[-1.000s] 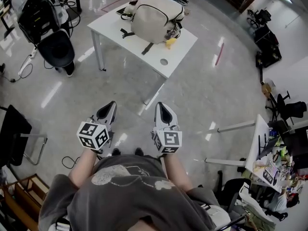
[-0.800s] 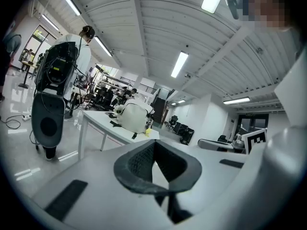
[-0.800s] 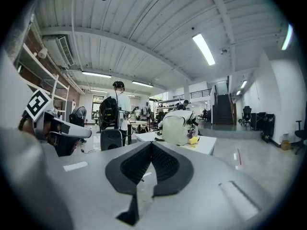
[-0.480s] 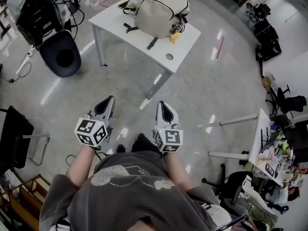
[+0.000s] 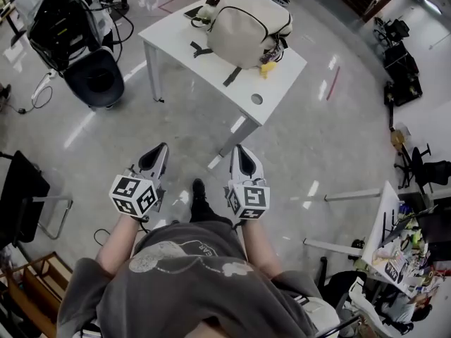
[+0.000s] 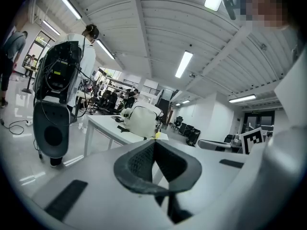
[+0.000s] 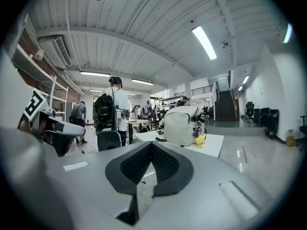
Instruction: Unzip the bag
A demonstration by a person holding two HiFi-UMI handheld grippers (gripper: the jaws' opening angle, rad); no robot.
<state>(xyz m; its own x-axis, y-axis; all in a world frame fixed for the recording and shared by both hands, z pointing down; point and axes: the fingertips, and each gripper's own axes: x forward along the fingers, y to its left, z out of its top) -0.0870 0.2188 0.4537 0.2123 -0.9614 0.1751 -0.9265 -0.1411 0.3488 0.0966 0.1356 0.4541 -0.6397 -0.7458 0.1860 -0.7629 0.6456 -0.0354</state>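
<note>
The left tongs [image 6: 154,146] and the right tongs [image 7: 151,148] are both clenched, pads pressed together with nothing between them. The cream backpack [image 5: 248,27] sits on the white counter [image 5: 176,39], well apart from both. Only the head view shows the stretch of glossy floor [image 5: 184,122] separating them. The right gripper view shows a yellow charm [image 7: 200,139] at the backpack's side.

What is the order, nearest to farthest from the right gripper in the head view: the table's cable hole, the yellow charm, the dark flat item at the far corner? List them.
From the right gripper:
1. cable hole, straight ahead, slightly right.
2. yellow charm, against the bag, farther on.
3. dark flat item, far corner, left of the bag.
</note>
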